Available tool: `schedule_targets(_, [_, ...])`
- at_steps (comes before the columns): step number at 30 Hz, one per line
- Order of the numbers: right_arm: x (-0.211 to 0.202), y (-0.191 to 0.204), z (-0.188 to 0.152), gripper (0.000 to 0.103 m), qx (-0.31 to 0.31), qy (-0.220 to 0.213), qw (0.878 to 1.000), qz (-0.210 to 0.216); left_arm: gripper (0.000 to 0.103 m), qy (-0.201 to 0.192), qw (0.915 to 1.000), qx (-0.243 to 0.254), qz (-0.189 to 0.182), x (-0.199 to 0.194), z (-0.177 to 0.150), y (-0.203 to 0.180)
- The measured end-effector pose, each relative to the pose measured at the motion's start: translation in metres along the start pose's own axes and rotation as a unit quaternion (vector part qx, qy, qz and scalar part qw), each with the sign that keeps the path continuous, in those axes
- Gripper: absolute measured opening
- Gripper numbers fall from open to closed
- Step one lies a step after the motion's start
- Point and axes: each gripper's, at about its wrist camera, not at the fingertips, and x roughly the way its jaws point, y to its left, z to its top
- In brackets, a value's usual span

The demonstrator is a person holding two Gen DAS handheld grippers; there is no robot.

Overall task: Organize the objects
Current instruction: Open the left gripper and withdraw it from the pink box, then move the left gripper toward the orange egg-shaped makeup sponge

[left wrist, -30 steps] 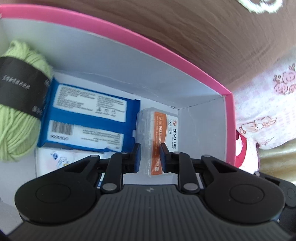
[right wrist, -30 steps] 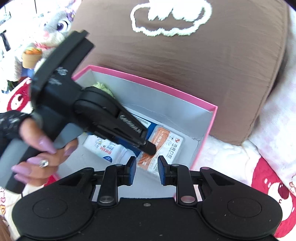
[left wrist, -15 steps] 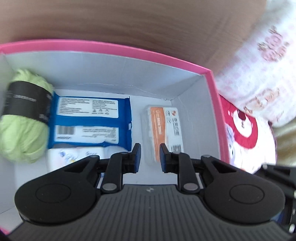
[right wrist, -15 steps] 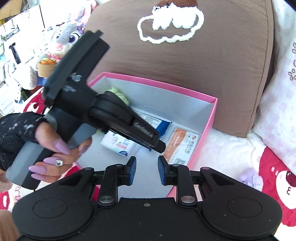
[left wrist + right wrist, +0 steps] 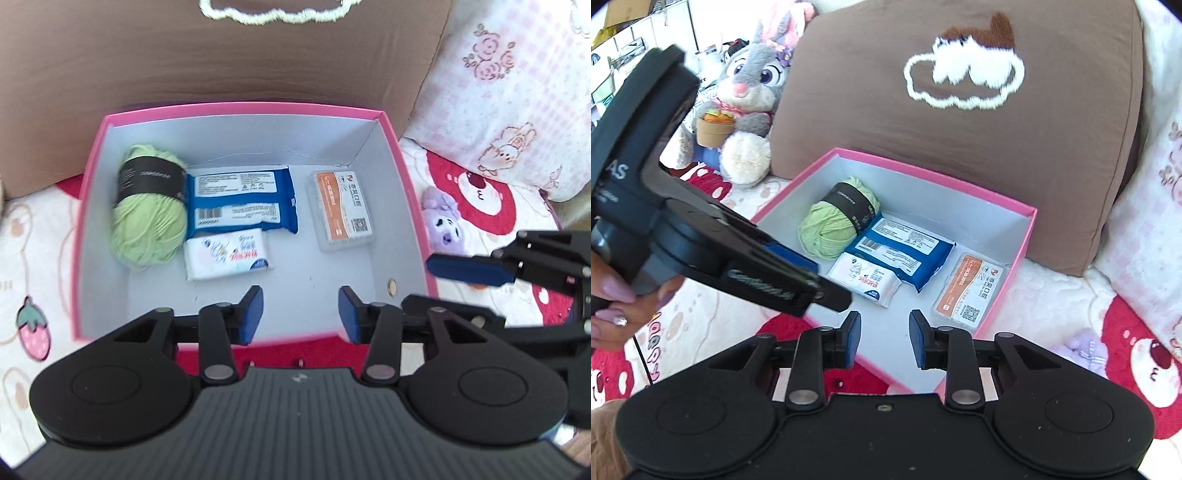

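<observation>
in the pink box (image 5: 402, 173), left to right: green yarn (image 5: 147, 206), blue wipes pack (image 5: 242, 201) with tissue pack (image 5: 229, 256) in front, orange-labelled case (image 5: 341, 210). left gripper (image 5: 301, 308) jaws wide, empty; right gripper (image 5: 884, 338) jaws parted, empty.

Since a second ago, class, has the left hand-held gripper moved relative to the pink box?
Yes. The left hand-held gripper has pulled back and up from the pink box; its whole rim now shows, and the jaws have opened.
</observation>
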Motion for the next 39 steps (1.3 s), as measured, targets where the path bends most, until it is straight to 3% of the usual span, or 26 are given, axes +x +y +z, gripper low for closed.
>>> schedule_targets(9, [-0.042, 0.013, -0.004, 0.039, 0.009, -0.003, 1.0, 0.007, 0.059, -0.016, 0.9993, 0.022, 0.027, -0.056, -0.03, -0.005])
schedule_targets(13, [-0.062, 0.018, -0.013, 0.044, 0.003, -0.011, 1.0, 0.007, 0.062, -0.027, 0.9964, 0.058, 0.055, -0.069, -0.043, -0.018])
schedule_targets(22, [-0.099, 0.017, -0.046, 0.047, 0.014, -0.007, 1.0, -0.005, 0.064, -0.03, 0.9951, 0.08, 0.051, -0.085, -0.081, -0.044])
schedule_targets(30, [-0.129, 0.016, -0.067, 0.053, 0.013, -0.017, 1.0, -0.013, 0.067, -0.02, 0.9952, 0.088, 0.036, -0.098, -0.092, -0.061])
schedule_targets(39, [-0.136, 0.008, -0.094, 0.063, 0.013, 0.0, 1.0, -0.024, 0.07, 0.01, 0.9941, 0.108, 0.004, -0.086, -0.1, -0.092])
